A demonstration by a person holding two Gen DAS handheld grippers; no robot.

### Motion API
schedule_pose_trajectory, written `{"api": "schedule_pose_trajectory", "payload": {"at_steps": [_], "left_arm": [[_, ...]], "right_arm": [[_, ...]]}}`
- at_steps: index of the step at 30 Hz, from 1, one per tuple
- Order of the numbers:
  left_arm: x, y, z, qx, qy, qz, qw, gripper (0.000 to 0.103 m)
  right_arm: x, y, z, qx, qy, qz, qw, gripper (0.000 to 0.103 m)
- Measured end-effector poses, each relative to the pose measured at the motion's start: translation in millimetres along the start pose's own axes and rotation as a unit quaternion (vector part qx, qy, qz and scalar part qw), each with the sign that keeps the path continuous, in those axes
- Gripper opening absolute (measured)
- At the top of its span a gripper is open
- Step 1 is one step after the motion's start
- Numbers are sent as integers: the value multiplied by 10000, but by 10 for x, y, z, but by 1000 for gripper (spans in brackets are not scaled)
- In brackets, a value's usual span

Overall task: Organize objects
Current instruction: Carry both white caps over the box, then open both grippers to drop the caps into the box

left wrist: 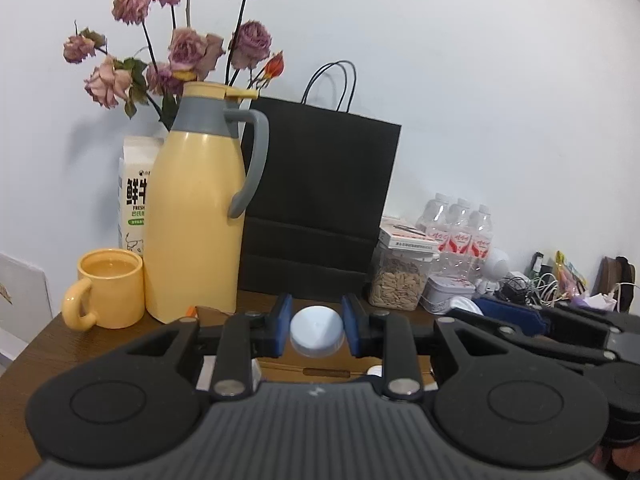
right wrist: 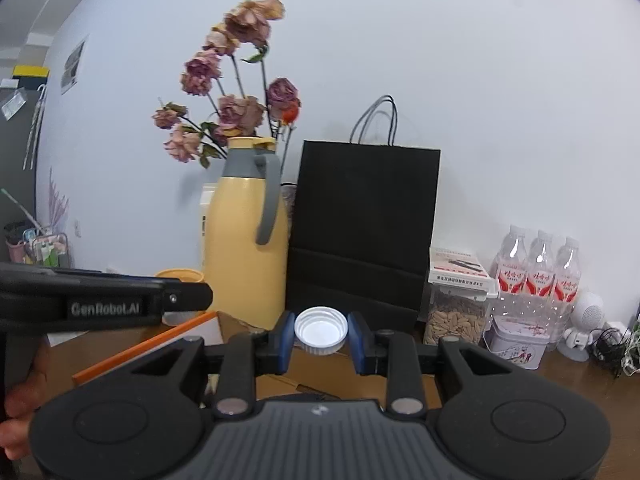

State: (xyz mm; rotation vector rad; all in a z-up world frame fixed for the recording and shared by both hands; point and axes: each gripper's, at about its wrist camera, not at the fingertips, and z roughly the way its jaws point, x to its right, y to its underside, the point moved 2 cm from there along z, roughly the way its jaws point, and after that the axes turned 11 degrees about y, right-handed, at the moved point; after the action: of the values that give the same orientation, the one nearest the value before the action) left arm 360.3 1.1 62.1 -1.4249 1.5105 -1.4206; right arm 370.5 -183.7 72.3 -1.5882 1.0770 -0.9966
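Observation:
My left gripper [left wrist: 317, 309] is shut on a white round cap [left wrist: 317, 332], its closed top facing the camera between the blue pads. My right gripper [right wrist: 322, 318] is shut on a white ribbed cap [right wrist: 321, 331] whose hollow inside faces the camera. Both are held above a cardboard box [right wrist: 328, 372] on the wooden table [left wrist: 36, 364]. In the left wrist view the right gripper's arm [left wrist: 560, 328] shows at the right edge. The left gripper's body [right wrist: 108, 300] crosses the left side of the right wrist view, with a hand under it.
Along the wall stand a yellow jug [left wrist: 196, 216], a yellow mug [left wrist: 108, 288], a milk carton [left wrist: 134, 196], dried roses [left wrist: 188, 48], a black paper bag [left wrist: 320, 200], a jar of seeds [left wrist: 400, 276], a small tin [right wrist: 516, 344], water bottles [right wrist: 538, 276] and tangled cables [left wrist: 536, 284].

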Motion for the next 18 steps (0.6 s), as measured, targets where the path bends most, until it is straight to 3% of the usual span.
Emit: {"api": "schedule_pose_trajectory", "payload": {"at_steps": [13,15,16,17,18], "left_arm": [[-163,194,281,-483,-185,20,9987,30],[-147,220,293,-515,-192,66,9985,39],[-140,228,296,-519,-208,75,9984,51],[-139,236,302,-521,-251,89,9983,71],[-139,238,308,-517,-303,106,9981,82]], "right_arm": [[133,318,371,-651,-6,131,9978,28],[136,346,391,-723,2,127,9973,28],[148,352,396,-742,12,141,9971,29],[162,365,403,-771,16,154,9969,34],[177,374,410,-792,17,187,9967,39]]}}
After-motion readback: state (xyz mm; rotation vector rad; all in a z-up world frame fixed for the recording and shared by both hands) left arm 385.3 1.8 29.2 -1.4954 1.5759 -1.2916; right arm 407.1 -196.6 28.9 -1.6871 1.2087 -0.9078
